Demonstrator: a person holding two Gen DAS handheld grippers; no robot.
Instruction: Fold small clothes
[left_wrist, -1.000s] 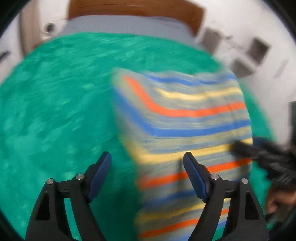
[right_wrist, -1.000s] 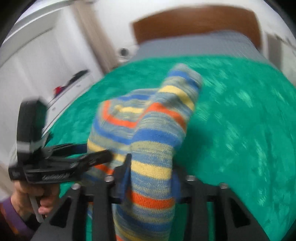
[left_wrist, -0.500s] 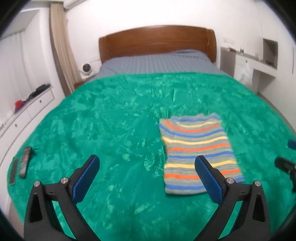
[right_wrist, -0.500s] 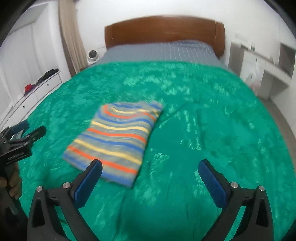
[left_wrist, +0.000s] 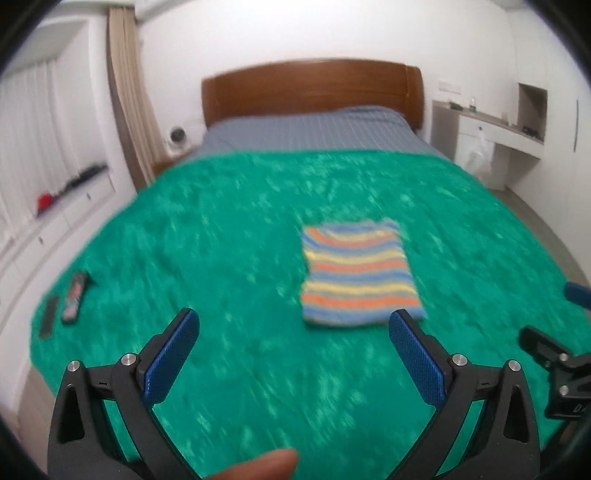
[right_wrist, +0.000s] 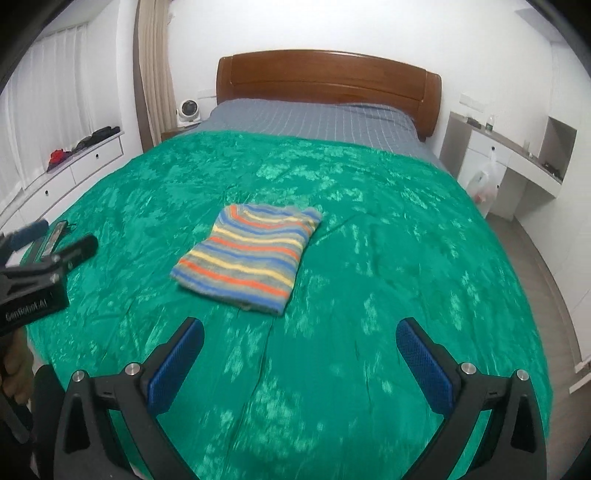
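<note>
A striped garment (left_wrist: 356, 273) (right_wrist: 251, 253) in blue, orange, yellow and grey lies folded into a flat rectangle on the green bedspread (left_wrist: 221, 258) (right_wrist: 406, 240). My left gripper (left_wrist: 293, 334) hangs open above the bed's near part, well short of the garment, nothing between its blue pads. My right gripper (right_wrist: 299, 343) is also open and empty, back from the garment's near edge. In the right wrist view the left gripper (right_wrist: 55, 243) shows at the left edge. In the left wrist view the right gripper (left_wrist: 554, 339) shows at the right edge.
A wooden headboard (right_wrist: 328, 81) and grey sheet (right_wrist: 314, 122) lie at the far end. Two flat dark devices (left_wrist: 64, 302) rest near the bedspread's left edge. White drawers (right_wrist: 85, 158) line the left wall, a white desk (right_wrist: 517, 158) the right. A fingertip (left_wrist: 258, 467) shows at the bottom.
Both grippers let go of the striped garment, opened wide and drew back and up from it. The garment now lies folded flat on the bedspread, farther from both cameras.
</note>
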